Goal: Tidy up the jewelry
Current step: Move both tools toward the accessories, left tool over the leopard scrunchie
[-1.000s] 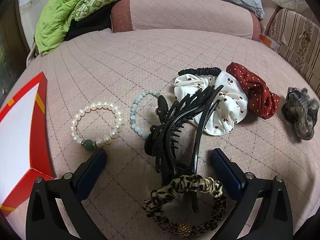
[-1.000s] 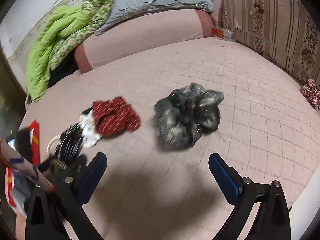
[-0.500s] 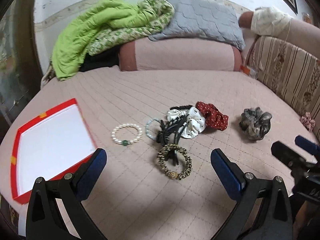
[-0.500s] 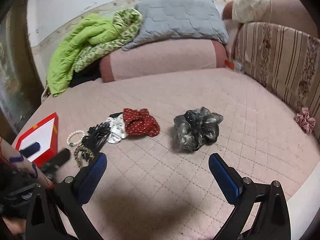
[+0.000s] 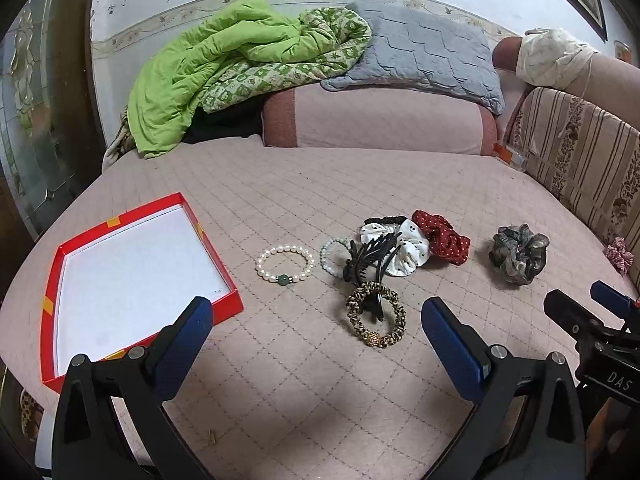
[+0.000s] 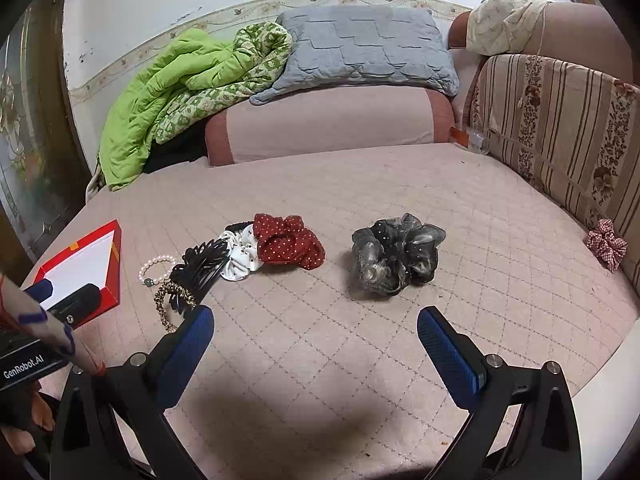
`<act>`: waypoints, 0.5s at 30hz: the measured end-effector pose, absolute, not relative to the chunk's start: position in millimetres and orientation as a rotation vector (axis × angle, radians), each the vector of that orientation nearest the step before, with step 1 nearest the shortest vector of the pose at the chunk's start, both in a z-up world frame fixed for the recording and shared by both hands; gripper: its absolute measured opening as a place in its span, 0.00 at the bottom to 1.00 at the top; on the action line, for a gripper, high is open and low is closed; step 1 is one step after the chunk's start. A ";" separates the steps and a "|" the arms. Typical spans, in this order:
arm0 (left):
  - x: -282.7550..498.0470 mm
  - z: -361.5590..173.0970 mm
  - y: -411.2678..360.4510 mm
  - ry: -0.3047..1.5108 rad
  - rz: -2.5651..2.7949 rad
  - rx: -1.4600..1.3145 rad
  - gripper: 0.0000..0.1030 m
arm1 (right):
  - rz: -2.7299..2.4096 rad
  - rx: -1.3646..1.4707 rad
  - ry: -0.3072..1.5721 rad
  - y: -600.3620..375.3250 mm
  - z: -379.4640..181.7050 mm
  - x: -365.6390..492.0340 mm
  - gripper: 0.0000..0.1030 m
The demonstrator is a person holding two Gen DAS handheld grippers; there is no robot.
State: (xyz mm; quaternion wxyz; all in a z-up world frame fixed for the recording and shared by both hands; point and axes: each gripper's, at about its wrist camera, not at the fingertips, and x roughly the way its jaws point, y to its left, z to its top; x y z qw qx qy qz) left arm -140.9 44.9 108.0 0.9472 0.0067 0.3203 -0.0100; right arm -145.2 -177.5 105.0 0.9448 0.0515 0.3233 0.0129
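My left gripper (image 5: 316, 328) and right gripper (image 6: 314, 330) spread wide, holding nothing. Claw clip (image 5: 370, 258) mid-bed, long axis running near-left to far-right, teeth probably pointing right. Pearl bracelet (image 5: 285, 263) between clip and red box (image 5: 216, 258).

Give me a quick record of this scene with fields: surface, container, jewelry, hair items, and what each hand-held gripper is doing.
surface: pink quilted bed cover
container: red box, white inside, nothing in it
jewelry: pearl bracelet with one green bead; pale blue bead bracelet, partly under the black claw clip
hair items: leopard scrunchie, white scrunchie, red dotted scrunchie, grey scrunchie
left hand-held gripper: open, holding nothing
right hand-held gripper: open, holding nothing
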 end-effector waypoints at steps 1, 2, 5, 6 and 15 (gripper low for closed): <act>-140.4 108.1 44.0 0.653 -0.018 0.014 1.00 | 0.025 0.104 0.658 -177.4 105.1 -145.2 1.00; -140.6 108.1 44.1 0.653 -0.016 0.015 1.00 | 0.025 0.106 0.657 -177.6 105.2 -145.2 1.00; -140.3 108.6 44.7 0.653 -0.015 0.016 1.00 | 0.025 0.111 0.660 -178.8 104.8 -144.8 1.00; -140.7 108.6 45.3 0.653 -0.014 0.016 1.00 | 0.025 0.113 0.661 -179.2 104.6 -144.7 1.00; -140.4 108.4 43.0 0.666 -0.006 0.023 1.00 | 0.028 0.116 0.667 -179.8 103.8 -143.8 1.00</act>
